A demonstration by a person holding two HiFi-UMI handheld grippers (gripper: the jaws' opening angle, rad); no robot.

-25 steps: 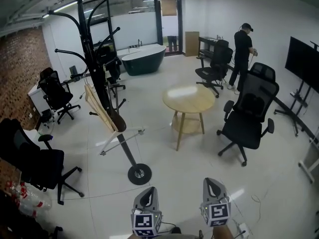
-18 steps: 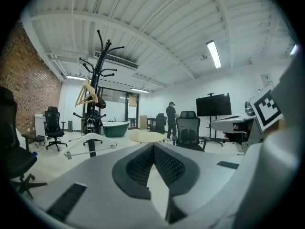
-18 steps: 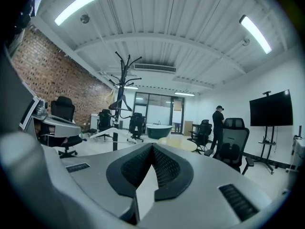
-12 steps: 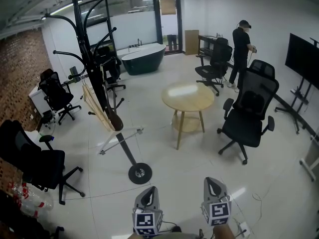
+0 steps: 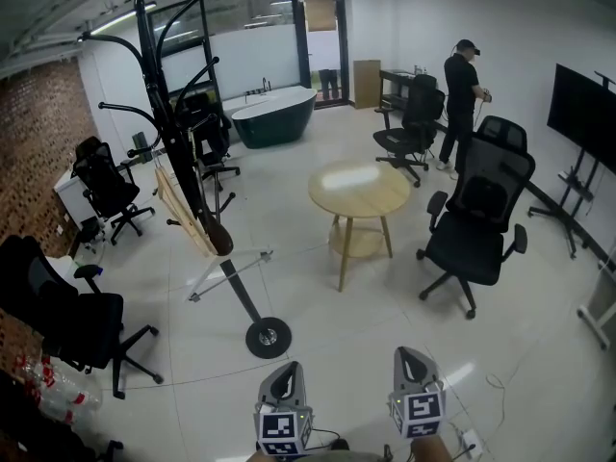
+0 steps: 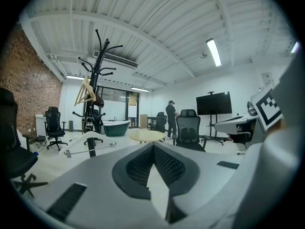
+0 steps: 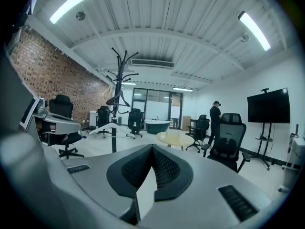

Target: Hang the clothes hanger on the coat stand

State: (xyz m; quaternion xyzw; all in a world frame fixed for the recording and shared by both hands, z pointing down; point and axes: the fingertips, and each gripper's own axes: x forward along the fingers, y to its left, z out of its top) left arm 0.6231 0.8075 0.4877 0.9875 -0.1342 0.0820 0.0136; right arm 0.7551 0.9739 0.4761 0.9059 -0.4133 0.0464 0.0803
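Observation:
The black coat stand (image 5: 183, 152) leans across the left of the head view, its round base (image 5: 268, 337) on the floor. A wooden hanger (image 5: 185, 212) hangs from one of its arms. A white hanger (image 5: 229, 268) hangs lower on the pole. My left gripper (image 5: 283, 381) and right gripper (image 5: 414, 364) are at the bottom edge, well short of the stand, both shut and empty. The left gripper view shows the stand (image 6: 96, 75) with the wooden hanger (image 6: 85, 90) and the white hanger (image 6: 89, 144). The right gripper view shows the stand (image 7: 120, 75) far off to the left.
A round wooden table (image 5: 361, 192) stands mid-room with a black office chair (image 5: 476, 221) to its right. More office chairs (image 5: 58, 301) line the left by a brick wall. A person (image 5: 460, 94) stands at the back right, and a dark bathtub (image 5: 274, 114) sits by the far wall.
The head view has shifted a little, so the room sits slightly lower-left. Both grippers keep their places at the bottom edge and stay shut.

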